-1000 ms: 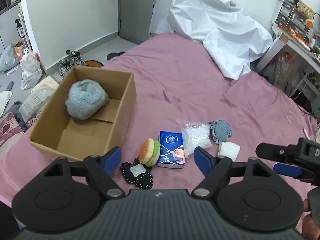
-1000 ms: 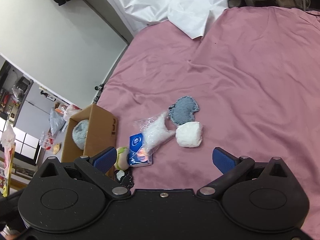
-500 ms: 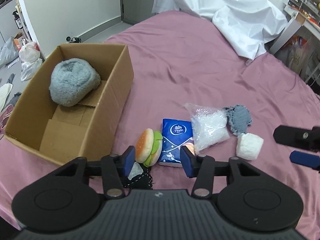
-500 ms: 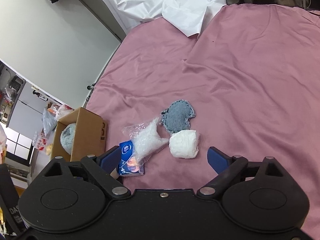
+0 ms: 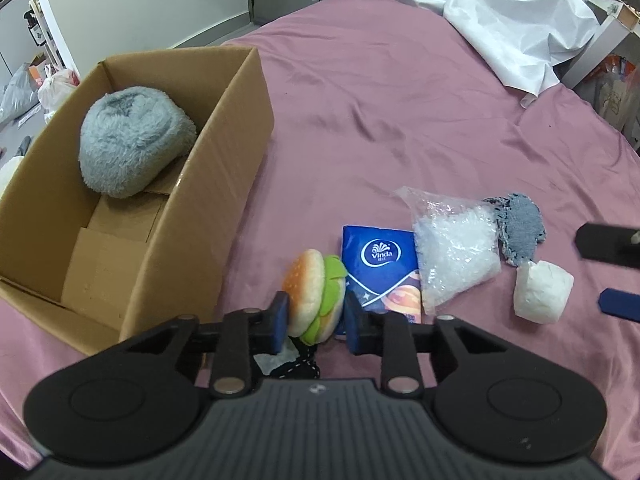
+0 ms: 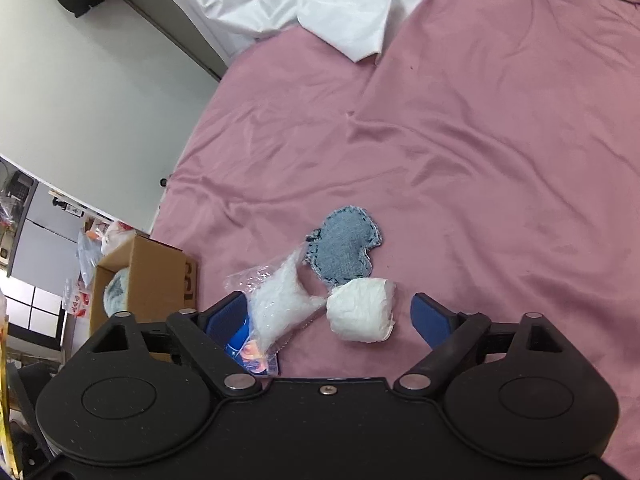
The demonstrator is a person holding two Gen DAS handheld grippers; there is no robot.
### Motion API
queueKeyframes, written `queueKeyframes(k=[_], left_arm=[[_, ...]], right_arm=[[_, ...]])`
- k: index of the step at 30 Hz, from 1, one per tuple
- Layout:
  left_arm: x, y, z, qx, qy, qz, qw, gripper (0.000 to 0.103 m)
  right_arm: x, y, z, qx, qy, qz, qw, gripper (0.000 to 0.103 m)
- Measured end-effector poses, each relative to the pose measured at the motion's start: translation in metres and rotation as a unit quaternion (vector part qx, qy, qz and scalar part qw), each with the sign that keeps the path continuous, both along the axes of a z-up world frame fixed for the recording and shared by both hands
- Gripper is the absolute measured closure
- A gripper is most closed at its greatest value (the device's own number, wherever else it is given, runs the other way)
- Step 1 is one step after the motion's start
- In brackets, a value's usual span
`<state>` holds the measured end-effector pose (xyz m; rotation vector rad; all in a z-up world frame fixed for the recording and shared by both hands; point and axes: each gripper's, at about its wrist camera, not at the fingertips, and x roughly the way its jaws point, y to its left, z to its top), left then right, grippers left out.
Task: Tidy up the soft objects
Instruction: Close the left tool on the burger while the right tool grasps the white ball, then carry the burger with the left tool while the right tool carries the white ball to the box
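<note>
My left gripper [image 5: 314, 322] is shut on a plush hamburger toy [image 5: 314, 296] on the pink bed. A blue Vinda tissue pack [image 5: 382, 266], a clear bag of white filling [image 5: 456, 252], a denim patch [image 5: 520, 230] and a white soft roll [image 5: 542, 294] lie to its right. A black patch [image 5: 294, 366] lies under the gripper. A cardboard box [image 5: 224, 184] at left holds a fluffy grey-blue ball [image 5: 130, 146]. My right gripper [image 6: 328, 320] is open over the white roll [image 6: 362, 314] and the bag [image 6: 280, 306].
A crumpled white sheet [image 5: 500, 12] covers the far end of the bed. The bed's left edge drops to a floor with plastic bags [image 5: 24, 88]. A desk [image 5: 624, 16] stands at the far right. The pink bedspread [image 6: 480, 140] stretches beyond the objects.
My left gripper moved forward and down and closed on the hamburger toy. My right gripper moved closer to the white roll and the bag, still open.
</note>
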<state>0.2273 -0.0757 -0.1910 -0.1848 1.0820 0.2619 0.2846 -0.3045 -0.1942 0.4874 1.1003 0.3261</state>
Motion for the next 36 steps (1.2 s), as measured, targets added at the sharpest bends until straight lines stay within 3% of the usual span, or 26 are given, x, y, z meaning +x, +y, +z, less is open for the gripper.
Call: queueKeyframes(k=[8,10,12,14,23,36], left_arm=[[0.0,0.007,0.009,-0.02,-0.01,-0.001,0.9997,0.081],[-0.002,0.009,0.014,-0.027,-0.015,-0.001,0.9995,0.081],[-0.004,0.009,0.02,-0.032,-0.021,-0.003,0.9993,0.081],[-0.006,0.009,0.026,-0.034,-0.028,-0.003,0.999,0.081],[-0.02,0.011,0.04,-0.042,-0.045,-0.001,0.9981,0.081],[-0.037,0.006,0.076,-0.022,-0.08,-0.003,0.9965,0.081]], right_arm=[[0.006,0.028,-0.017,-0.055,0.011,0.031,0.998,0.022],[0.007,0.03,-0.022,-0.062,0.016,0.033,0.997,0.03],[0.008,0.032,-0.026,-0.073,0.02,0.03,0.997,0.049],[0.01,0.031,-0.029,-0.083,0.025,0.022,0.996,0.06],[0.002,0.031,-0.012,-0.086,-0.005,0.025,0.996,0.061],[-0.016,0.024,0.029,-0.052,-0.064,0.033,0.996,0.061]])
